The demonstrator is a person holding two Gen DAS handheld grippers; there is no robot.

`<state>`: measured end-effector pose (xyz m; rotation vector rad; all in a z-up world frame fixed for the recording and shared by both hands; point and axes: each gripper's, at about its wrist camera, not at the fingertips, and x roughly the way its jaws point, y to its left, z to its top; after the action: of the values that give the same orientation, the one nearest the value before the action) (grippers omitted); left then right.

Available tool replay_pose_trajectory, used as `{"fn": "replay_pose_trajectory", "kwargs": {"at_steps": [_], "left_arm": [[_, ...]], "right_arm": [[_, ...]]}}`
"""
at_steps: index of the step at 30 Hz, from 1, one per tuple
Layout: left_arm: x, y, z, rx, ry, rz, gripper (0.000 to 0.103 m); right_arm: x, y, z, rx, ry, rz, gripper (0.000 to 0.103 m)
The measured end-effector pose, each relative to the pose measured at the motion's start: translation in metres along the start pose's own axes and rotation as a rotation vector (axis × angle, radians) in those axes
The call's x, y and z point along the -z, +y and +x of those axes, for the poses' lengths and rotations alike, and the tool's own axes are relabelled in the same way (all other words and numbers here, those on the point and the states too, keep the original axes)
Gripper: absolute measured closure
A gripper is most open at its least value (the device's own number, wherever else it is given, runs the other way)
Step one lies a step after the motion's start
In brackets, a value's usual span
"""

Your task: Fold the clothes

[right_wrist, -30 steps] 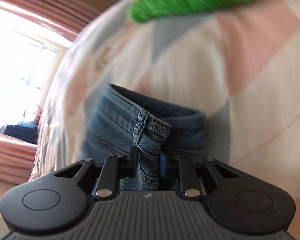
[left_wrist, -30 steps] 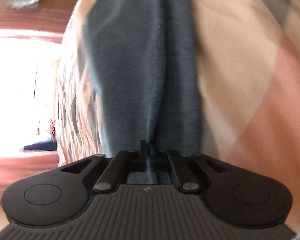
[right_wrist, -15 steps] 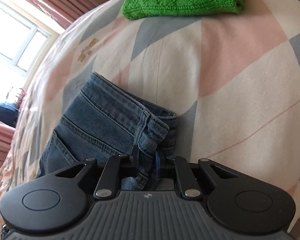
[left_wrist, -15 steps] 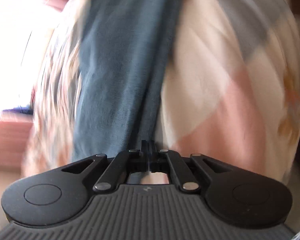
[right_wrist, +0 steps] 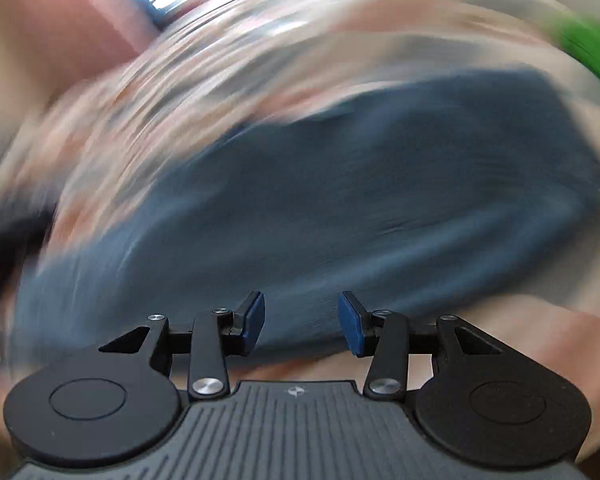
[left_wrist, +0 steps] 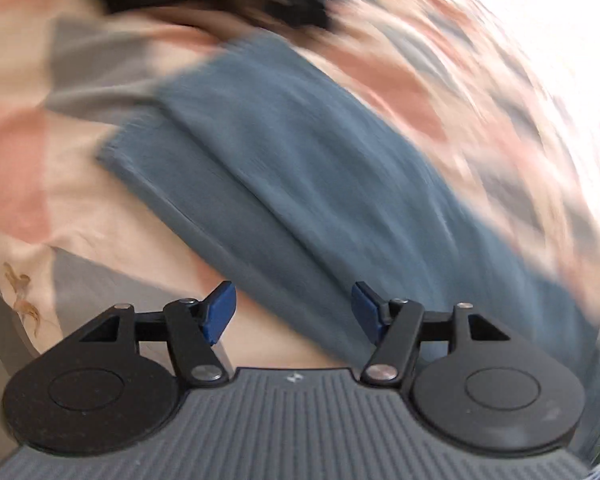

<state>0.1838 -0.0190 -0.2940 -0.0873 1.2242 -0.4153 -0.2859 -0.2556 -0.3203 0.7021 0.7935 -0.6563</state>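
Blue jeans lie flat on a bedspread patterned in pink, grey and cream, with the left tool and right tool both spread wide and empty just above the denim, and a green knit blurred beyond the jeans.

No readable text, label or number appears in either wrist view; only a small white emblem, not legible as lettering, marks each gripper's ribbed grey housing.
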Motion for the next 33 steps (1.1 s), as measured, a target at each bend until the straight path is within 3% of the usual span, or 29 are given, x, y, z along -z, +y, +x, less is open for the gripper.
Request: {"fn": "replay_pose_trajectory", "kwargs": {"at_steps": [3, 6, 10, 14, 19, 20, 22, 25, 27, 29, 31, 33], "left_arm": [[-0.041, 0.026, 0.014, 0.023, -0.037, -0.110, 0.043], [-0.073, 0.051, 0.037, 0.045, -0.030, -0.192, 0.043], [-0.092, 0.080, 0.064, 0.083, 0.030, -0.270, 0.044], [-0.098, 0.099, 0.077, 0.160, 0.030, -0.312, 0.043], [-0.105, 0.113, 0.088, 0.232, 0.037, -0.360, 0.044], [-0.107, 0.114, 0.088, 0.240, 0.036, -0.354, 0.065], [-0.111, 0.115, 0.084, 0.256, 0.025, -0.336, 0.102], [-0.109, 0.121, 0.058, 0.353, -0.037, -0.330, 0.103], [-0.097, 0.117, 0.025, 0.409, -0.126, -0.229, 0.103], [-0.077, 0.116, -0.004, 0.430, -0.204, -0.133, 0.103], [-0.058, 0.124, -0.004, 0.381, -0.197, -0.103, 0.103], [-0.045, 0.137, 0.022, 0.300, -0.111, -0.103, 0.102]], "right_arm": [[0.024, 0.110, 0.027, -0.044, 0.005, -0.427, 0.060], [0.050, 0.189, 0.050, -0.005, -0.045, -0.730, 0.061], [0.071, 0.242, 0.082, 0.103, -0.102, -0.985, 0.062], [0.087, 0.260, 0.110, 0.234, -0.116, -1.143, 0.063], [0.095, 0.267, 0.142, 0.360, -0.114, -1.276, 0.074], [0.094, 0.268, 0.146, 0.358, -0.104, -1.284, 0.091], [0.087, 0.267, 0.146, 0.356, -0.104, -1.274, 0.095], [0.071, 0.264, 0.126, 0.367, -0.191, -1.234, 0.098], [0.061, 0.262, 0.104, 0.394, -0.252, -1.206, 0.099], [0.057, 0.258, 0.090, 0.419, -0.255, -1.188, 0.103], [0.063, 0.254, 0.089, 0.417, -0.201, -1.188, 0.103], [0.078, 0.250, 0.100, 0.394, -0.123, -1.195, 0.103]]}}
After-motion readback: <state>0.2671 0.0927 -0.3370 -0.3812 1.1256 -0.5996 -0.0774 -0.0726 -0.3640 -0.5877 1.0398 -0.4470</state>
